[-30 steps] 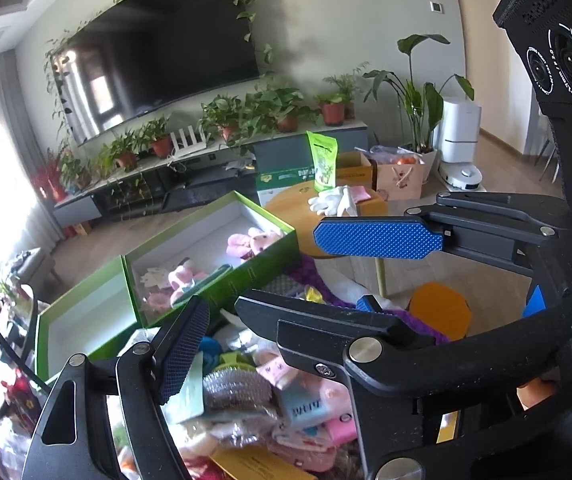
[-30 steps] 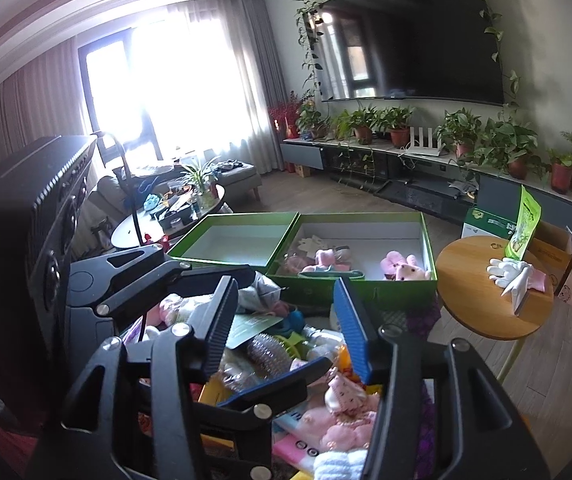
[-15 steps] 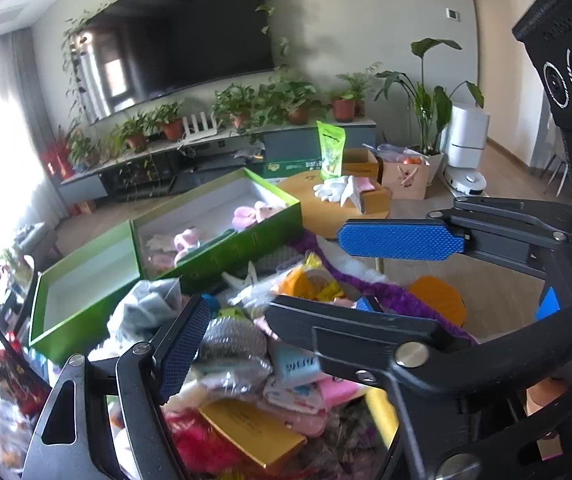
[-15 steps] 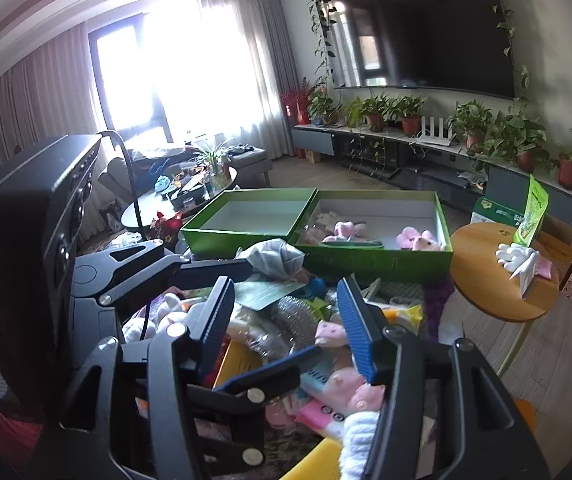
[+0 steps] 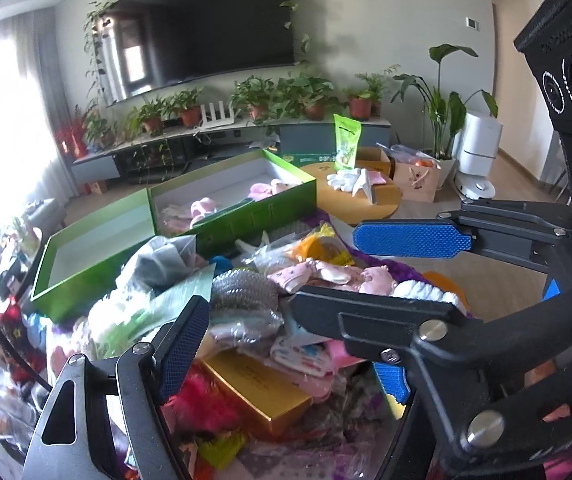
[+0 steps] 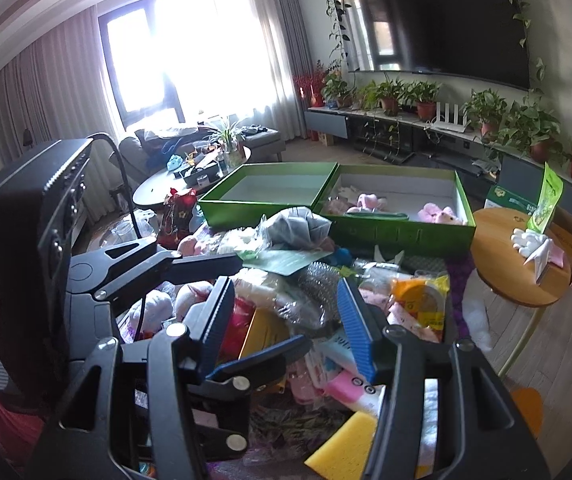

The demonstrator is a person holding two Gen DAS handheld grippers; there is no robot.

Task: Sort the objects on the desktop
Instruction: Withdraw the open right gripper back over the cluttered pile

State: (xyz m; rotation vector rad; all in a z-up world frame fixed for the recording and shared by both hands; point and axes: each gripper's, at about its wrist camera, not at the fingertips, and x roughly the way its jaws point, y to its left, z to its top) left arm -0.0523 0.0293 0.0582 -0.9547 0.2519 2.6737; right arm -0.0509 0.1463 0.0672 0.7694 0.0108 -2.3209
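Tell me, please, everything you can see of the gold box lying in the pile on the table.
The gold box is a flat, rectangular carton with a shiny metallic gold finish and faint print on top. It lies closed, slightly tilted, low in the clutter. A pink feathery thing lies against its near side, and pale packets overlap its far edge. Neither tool touches it.

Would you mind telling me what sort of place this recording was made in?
Most likely a home living room: a wall-mounted television, potted plants along a low media console, and a curtained window.
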